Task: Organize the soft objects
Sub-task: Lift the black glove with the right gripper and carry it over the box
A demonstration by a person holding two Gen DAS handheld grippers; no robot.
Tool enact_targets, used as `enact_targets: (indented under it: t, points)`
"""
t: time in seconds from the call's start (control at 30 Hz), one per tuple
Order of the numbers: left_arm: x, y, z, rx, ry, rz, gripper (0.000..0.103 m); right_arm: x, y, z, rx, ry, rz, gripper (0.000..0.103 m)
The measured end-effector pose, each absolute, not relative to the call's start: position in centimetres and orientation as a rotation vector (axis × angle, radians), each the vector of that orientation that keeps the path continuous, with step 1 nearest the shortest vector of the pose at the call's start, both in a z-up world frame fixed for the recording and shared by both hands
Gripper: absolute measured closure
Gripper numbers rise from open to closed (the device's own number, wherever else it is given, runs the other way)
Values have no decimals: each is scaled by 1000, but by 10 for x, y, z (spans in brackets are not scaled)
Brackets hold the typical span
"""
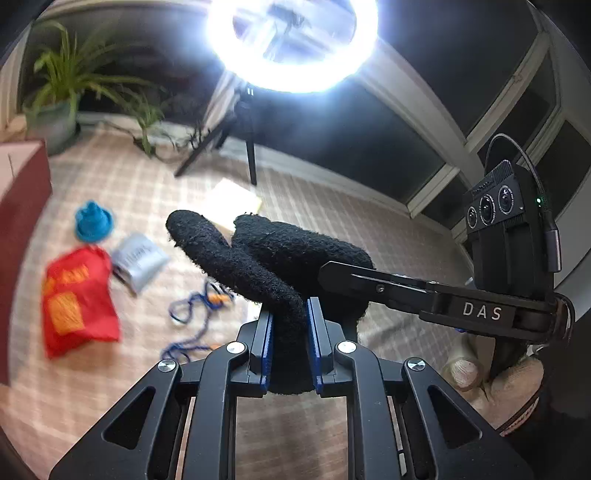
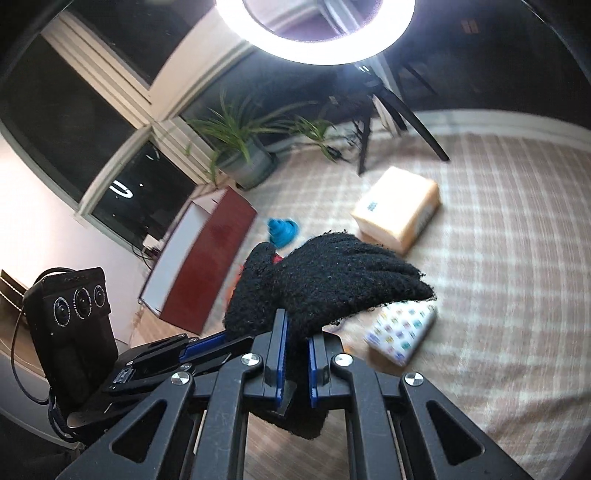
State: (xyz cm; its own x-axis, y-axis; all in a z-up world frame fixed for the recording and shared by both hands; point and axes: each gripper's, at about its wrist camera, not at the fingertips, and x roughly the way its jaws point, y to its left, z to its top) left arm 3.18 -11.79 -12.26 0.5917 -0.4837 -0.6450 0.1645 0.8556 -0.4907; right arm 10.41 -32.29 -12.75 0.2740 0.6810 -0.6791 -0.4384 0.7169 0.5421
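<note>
1. Left wrist view: the left hand-held gripper (image 1: 290, 347) has its blue pads pressed onto a black fuzzy glove (image 1: 273, 266), pinching it at one finger; the rest of the glove rises above the jaws, lifted clear of the floor.
2. From the right, the right hand-held gripper (image 1: 332, 271) reaches in, its finger tip lying against the same glove; a white-gloved hand (image 1: 495, 380) holds its handle.
3. Right wrist view: the right hand-held gripper (image 2: 295, 354) is also clamped on the black glove (image 2: 325, 280), whose fingers droop to the right above the jaws. The left hand-held gripper (image 2: 207, 345) meets the glove from the left.
4. Below on the checked carpet (image 1: 332, 221), blurred, lie a red pouch (image 1: 79, 299), a grey packet (image 1: 140, 262) touching it, a blue knitted piece (image 1: 92, 221) and a blue cord (image 1: 195, 317).
5. Further off sit a cardboard box (image 2: 399, 210), a patterned white packet (image 2: 402, 332), a dark red box (image 2: 207, 258), a potted plant (image 2: 243, 151) and a ring light (image 2: 314, 33) on a tripod.
</note>
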Motion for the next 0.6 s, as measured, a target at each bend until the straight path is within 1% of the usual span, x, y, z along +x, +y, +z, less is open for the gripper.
enact_targets:
  t: [0.23,0.6]
  points:
    - [24,-71,-100,-393,792,-367,88,105,-267,-95,228,988,815,94]
    - [7,58,-76,-412,743,-266,88,102,-121,-70,152,956,923,94]
